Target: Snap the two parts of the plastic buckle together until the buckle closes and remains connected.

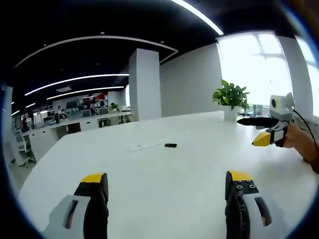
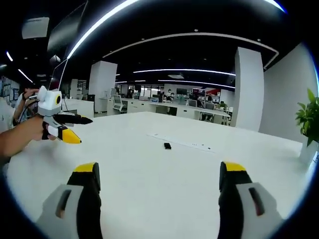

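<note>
Black plastic: the buckle (image 1: 170,145) is a small dark piece lying flat near the middle of the white table (image 1: 164,194), beside a pale flat strip (image 1: 142,146). At this range it cannot be told whether it is one part or two.

Left gripper (image 1: 167,186): jaws spread wide, holding nothing, well short of the buckle. Right gripper (image 2: 158,175): jaws likewise wide apart and empty; it appears in the left gripper view held above the table edge, near a potted plant (image 1: 230,97).

Step in hand, as judged: approach. Bring both grippers in low from opposite ends, narrow the jaws before contact, and grip each half by its body, leaving the mating end free.

The table is smooth and matte-white; the jaw tips are yellow-capped on black fingers. A small, hard, smooth part may skid when nudged
</note>
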Tool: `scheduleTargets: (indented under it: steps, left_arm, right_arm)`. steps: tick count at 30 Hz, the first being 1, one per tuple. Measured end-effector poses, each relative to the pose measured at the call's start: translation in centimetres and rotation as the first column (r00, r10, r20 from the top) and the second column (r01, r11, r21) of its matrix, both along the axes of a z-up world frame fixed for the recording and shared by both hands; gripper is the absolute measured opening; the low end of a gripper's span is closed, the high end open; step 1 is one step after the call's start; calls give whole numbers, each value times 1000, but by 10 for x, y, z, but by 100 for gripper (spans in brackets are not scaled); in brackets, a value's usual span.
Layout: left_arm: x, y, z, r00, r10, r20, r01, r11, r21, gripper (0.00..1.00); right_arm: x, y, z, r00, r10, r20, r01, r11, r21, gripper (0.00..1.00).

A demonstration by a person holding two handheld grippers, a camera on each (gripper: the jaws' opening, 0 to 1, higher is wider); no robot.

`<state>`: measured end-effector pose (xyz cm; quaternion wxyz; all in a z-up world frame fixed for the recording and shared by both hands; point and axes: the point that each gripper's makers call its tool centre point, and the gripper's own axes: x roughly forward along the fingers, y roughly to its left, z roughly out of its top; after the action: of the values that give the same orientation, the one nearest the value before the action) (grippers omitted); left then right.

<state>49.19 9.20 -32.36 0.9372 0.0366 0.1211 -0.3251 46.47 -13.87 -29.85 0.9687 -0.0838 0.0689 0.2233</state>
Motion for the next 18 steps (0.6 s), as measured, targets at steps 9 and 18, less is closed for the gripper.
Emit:
scheduleTargets:
  steps: [9, 18]
  left_arm:
    - [3, 1, -3, 1000, 3, 1, -3, 1000, 20, 99]
    - [6, 9, -2, 999, 42, 27, -42, 999, 23, 99]
  right_arm:
    - [-11, -16, -7, 999, -39, -8, 38, 999, -34, 100]
    - [-16, -8, -12, 1000, 0, -28, -1, 999, -48, 98]
